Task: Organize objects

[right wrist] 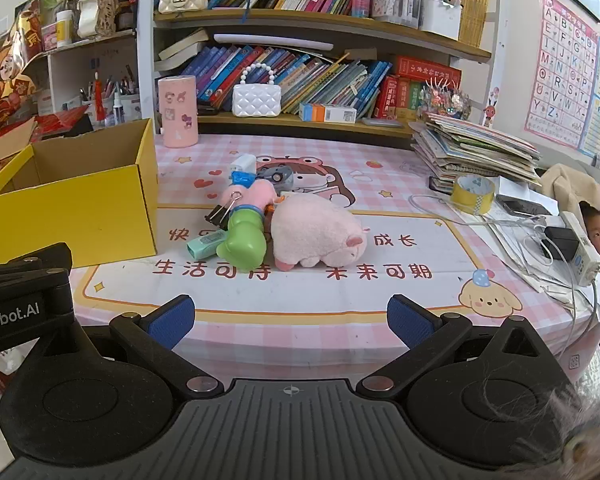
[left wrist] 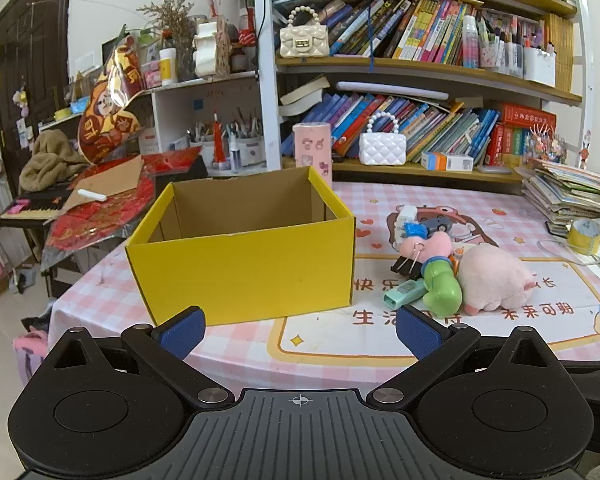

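An open yellow cardboard box (left wrist: 244, 272) stands on the pink checked tablecloth; it also shows in the right wrist view (right wrist: 72, 216) at the left. To its right lies a heap of small things: a pink plush pig (left wrist: 492, 280) (right wrist: 316, 232), a green toy (left wrist: 442, 286) (right wrist: 242, 242), a mint correction tape (left wrist: 404, 291) (right wrist: 205, 242), a black binder clip (left wrist: 406, 265) (right wrist: 220, 213) and more behind. My left gripper (left wrist: 300, 330) is open and empty, in front of the box. My right gripper (right wrist: 290, 320) is open and empty, in front of the heap.
A pink cylinder (right wrist: 178, 111) stands behind the box. A book stack (right wrist: 476, 152), a yellow tape roll (right wrist: 473, 193), cables and a power strip (right wrist: 580, 248) fill the table's right side. Bookshelves (right wrist: 320, 16) rise behind. A child's face (right wrist: 598, 230) shows at the right edge.
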A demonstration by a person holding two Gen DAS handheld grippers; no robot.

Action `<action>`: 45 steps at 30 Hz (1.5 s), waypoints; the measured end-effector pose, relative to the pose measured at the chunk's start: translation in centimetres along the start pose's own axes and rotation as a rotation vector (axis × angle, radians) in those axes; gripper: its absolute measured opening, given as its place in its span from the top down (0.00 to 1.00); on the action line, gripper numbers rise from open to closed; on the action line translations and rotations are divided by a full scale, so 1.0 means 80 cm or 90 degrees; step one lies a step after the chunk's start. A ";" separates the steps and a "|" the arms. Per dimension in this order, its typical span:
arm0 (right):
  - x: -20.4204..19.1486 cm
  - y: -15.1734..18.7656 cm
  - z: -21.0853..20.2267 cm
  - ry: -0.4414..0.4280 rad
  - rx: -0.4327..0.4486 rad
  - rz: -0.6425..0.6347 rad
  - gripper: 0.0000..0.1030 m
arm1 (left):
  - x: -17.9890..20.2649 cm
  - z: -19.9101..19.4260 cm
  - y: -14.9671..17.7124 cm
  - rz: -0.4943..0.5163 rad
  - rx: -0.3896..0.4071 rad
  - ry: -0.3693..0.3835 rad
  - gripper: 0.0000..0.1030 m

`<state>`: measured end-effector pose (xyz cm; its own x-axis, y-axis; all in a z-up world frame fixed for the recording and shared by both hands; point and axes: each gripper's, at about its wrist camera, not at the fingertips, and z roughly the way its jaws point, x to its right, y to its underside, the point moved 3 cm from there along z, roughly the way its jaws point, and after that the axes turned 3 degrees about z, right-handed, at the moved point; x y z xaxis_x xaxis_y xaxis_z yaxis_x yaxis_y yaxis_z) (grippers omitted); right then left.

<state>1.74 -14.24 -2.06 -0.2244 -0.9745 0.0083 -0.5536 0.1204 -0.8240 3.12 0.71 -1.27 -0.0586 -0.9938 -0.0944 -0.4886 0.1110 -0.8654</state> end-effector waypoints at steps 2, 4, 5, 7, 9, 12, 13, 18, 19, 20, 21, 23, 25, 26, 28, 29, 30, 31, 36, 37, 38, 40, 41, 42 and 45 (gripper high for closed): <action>0.001 -0.001 0.001 0.001 -0.001 0.003 0.00 | 0.000 0.000 0.000 0.000 -0.001 0.000 0.01; 0.002 -0.001 0.003 0.002 -0.003 0.005 0.00 | -0.001 0.000 -0.001 -0.001 -0.002 0.000 0.01; 0.003 -0.001 0.003 0.003 -0.004 0.006 0.00 | -0.001 0.001 -0.001 -0.001 -0.003 0.000 0.01; 0.003 0.000 0.004 0.004 -0.005 0.006 0.00 | -0.001 0.001 -0.003 -0.002 -0.004 0.001 0.01; 0.004 -0.001 0.004 0.006 -0.005 0.007 0.00 | -0.001 0.001 -0.002 -0.002 -0.003 0.001 0.01; 0.007 -0.001 0.004 0.013 -0.004 0.009 0.00 | 0.000 0.002 -0.002 -0.002 -0.004 0.001 0.01; 0.008 0.000 0.004 0.016 -0.004 0.011 0.00 | 0.000 0.002 -0.002 -0.002 -0.004 0.001 0.01; 0.017 0.000 0.006 0.028 -0.007 0.025 0.00 | 0.004 0.007 -0.002 0.001 -0.008 0.001 0.00; 0.019 -0.001 0.006 0.029 -0.008 0.030 0.00 | 0.006 0.008 -0.002 0.004 -0.010 0.000 0.01; 0.021 -0.001 0.007 0.029 -0.008 0.035 0.00 | 0.007 0.009 -0.002 0.005 -0.012 0.001 0.01; 0.023 -0.001 0.007 0.031 -0.008 0.038 0.00 | 0.009 0.010 -0.001 0.005 -0.013 0.002 0.01; 0.025 -0.001 0.009 0.035 -0.009 0.041 0.00 | 0.011 0.012 -0.001 0.006 -0.012 0.003 0.00; 0.026 -0.002 0.010 0.035 -0.012 0.042 0.00 | 0.011 0.013 -0.001 0.008 -0.013 0.004 0.01; 0.026 -0.002 0.011 0.036 -0.013 0.042 0.00 | 0.012 0.014 -0.002 0.009 -0.014 0.005 0.01; 0.027 -0.003 0.013 0.035 -0.015 0.042 0.00 | 0.014 0.017 -0.002 0.010 -0.016 0.004 0.01; 0.027 -0.003 0.015 0.034 -0.018 0.040 0.00 | 0.014 0.018 -0.002 0.009 -0.018 0.003 0.01; 0.027 -0.003 0.016 0.032 -0.022 0.037 0.00 | 0.015 0.019 -0.003 0.006 -0.019 0.003 0.01; 0.028 -0.003 0.018 0.031 -0.026 0.032 0.00 | 0.016 0.021 -0.003 0.003 -0.022 0.003 0.00; 0.034 -0.009 0.030 0.022 -0.028 0.027 0.00 | 0.028 0.035 -0.008 0.000 -0.027 0.017 0.01; 0.036 -0.012 0.034 0.018 -0.029 0.029 0.00 | 0.029 0.038 -0.010 -0.004 -0.027 0.020 0.01; 0.038 -0.015 0.038 0.010 -0.028 0.031 0.00 | 0.031 0.041 -0.012 -0.009 -0.027 0.021 0.01; 0.042 -0.021 0.049 -0.006 -0.028 0.029 0.00 | 0.035 0.050 -0.016 -0.013 -0.032 0.016 0.01; 0.044 -0.025 0.056 -0.013 -0.030 0.023 0.00 | 0.038 0.056 -0.018 -0.016 -0.040 0.013 0.01; 0.045 -0.028 0.062 -0.018 -0.030 0.016 0.00 | 0.041 0.061 -0.020 -0.019 -0.048 0.012 0.01; 0.050 -0.037 0.081 -0.032 -0.028 0.001 0.00 | 0.049 0.077 -0.024 -0.032 -0.066 0.007 0.01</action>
<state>7.65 -19.68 -3.26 -0.1860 -0.9823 -0.0225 -0.5877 0.1296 -0.7986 9.23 -3.44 -3.00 -0.0411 -0.9980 -0.0470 -0.5783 0.0621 -0.8134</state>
